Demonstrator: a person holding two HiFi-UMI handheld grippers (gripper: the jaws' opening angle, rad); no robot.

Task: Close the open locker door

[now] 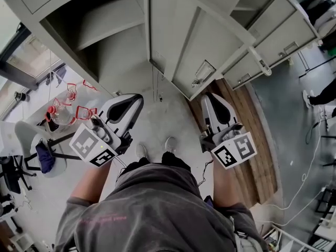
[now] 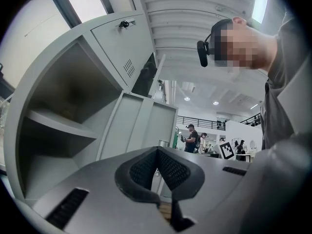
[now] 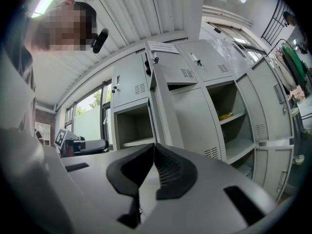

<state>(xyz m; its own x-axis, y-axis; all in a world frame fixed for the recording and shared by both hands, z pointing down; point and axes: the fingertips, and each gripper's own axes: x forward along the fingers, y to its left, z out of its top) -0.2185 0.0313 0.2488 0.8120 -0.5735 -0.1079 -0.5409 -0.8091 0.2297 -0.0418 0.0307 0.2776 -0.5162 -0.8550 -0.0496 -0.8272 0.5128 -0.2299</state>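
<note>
A row of grey metal lockers [image 1: 273, 41] stands in front of me. One tall locker door [image 1: 194, 46] hangs open towards me, edge-on, with a latch [image 1: 203, 72] near its free edge. Left of it gapes an open compartment [image 1: 100, 30] with a shelf. Both grippers are held level, short of the door and apart from it. My left gripper [image 1: 137, 97] is shut and empty, facing the open compartment [image 2: 63, 111] and the door [image 2: 141, 126]. My right gripper [image 1: 209, 96] is also shut and empty; the door panel [image 3: 190, 121] rises just beyond its jaws.
A second compartment [image 3: 234, 116] right of the door stands open, with something yellow on its shelf. A white chair [image 1: 31, 140] and red-framed clutter [image 1: 68, 109] are at my left. Wooden boards [image 1: 247, 140] and cables [image 1: 310, 177] lie at the right. People [image 2: 190, 138] stand far off.
</note>
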